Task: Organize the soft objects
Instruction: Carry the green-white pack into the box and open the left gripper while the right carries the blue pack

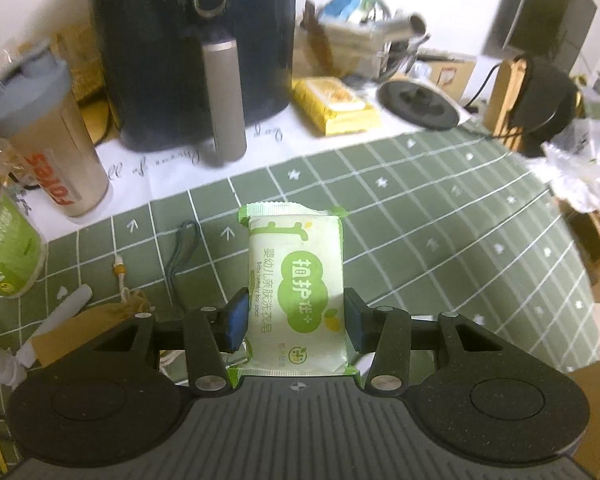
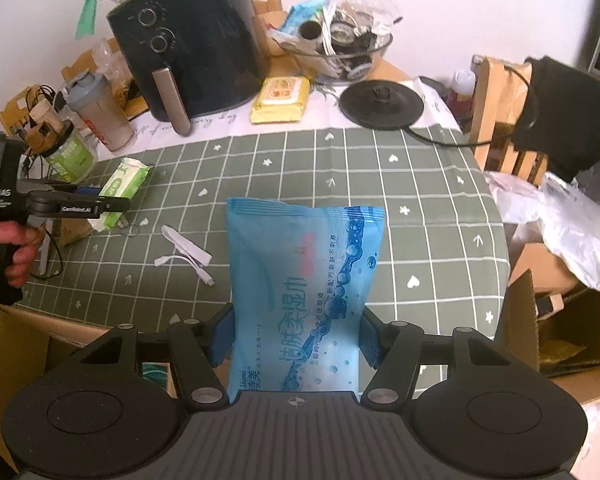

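1. Green-and-white soap packet [image 1: 297, 288]: clamped lengthwise between the jaws of the left gripper [image 1: 296, 320], its far end pointing toward the air fryer [image 1: 192, 52]. In the right wrist view the same packet [image 2: 122, 192] is seen held above the left part of the tabletop [image 2: 420, 184].
2. Blue wet-wipes pack [image 2: 300, 292]: clamped between the jaws of the right gripper [image 2: 296, 336], over the near edge of the green grid-patterned tabletop, with a cardboard box [image 2: 32, 344] below on the left.
3. Left hand [image 2: 18, 252]: wrapped around the left gripper's handle.
4. Tabletop background: shaker bottle [image 1: 48, 136] left of the air fryer; yellow packet [image 1: 336, 106] and black round base [image 1: 420, 104] to its right.
5. White cable [image 2: 188, 258]: lying loose on the cloth between the two grippers.
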Demonstrator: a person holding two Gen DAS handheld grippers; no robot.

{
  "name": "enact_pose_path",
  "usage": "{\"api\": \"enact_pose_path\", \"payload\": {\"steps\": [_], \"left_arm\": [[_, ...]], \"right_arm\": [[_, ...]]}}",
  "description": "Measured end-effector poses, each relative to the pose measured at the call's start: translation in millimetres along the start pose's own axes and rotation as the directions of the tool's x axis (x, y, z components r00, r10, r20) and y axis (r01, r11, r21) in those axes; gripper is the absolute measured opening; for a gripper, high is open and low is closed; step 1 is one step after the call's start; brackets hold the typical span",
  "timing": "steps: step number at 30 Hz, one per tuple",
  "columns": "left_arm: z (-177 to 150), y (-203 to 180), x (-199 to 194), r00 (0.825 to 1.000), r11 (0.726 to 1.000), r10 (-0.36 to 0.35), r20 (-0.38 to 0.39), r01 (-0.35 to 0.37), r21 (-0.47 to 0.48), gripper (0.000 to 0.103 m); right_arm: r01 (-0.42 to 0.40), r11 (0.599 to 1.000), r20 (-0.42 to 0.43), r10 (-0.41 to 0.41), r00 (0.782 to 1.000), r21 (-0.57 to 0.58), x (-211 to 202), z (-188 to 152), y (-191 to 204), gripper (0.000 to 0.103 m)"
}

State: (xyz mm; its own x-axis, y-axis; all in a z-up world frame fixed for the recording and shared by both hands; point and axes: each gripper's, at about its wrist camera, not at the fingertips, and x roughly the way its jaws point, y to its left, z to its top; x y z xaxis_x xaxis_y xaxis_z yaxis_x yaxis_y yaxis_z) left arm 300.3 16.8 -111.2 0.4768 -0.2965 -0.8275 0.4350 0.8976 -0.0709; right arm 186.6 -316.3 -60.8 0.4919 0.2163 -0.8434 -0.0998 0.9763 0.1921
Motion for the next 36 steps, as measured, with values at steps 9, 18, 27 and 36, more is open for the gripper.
{"api": "enact_pose_path", "payload": {"steps": [9,18,27,36], "left_arm": [[-6,-7,-56,0.998,1.0,0.023,0.06,-0.022,-0.018,0.047],[-24,-15,-109,0.996,0.998,0.029,0.087,-0.024,-0.058,0.047],[-52,-23,-147,0.995,0.994,0.012,0.097,-0.002,-0.108,0.047],[-82,-36,-174,0.994,0.986,-0.04,0.098,0.056,-0.159,0.047]], "right_arm": [[-0.029,0.999,0.053,0.031,0.998,-0.037,-29,9,17,0.064],[-0.12,0.992,0.081,0.122,0.989,-0.027,-56,6,33,0.064],[-0.195,0.98,0.075,0.197,0.977,-0.039,-64,-4,57,0.064],[-0.213,0.974,0.041,0.216,0.975,-0.075,-60,-25,76,0.064]]}}
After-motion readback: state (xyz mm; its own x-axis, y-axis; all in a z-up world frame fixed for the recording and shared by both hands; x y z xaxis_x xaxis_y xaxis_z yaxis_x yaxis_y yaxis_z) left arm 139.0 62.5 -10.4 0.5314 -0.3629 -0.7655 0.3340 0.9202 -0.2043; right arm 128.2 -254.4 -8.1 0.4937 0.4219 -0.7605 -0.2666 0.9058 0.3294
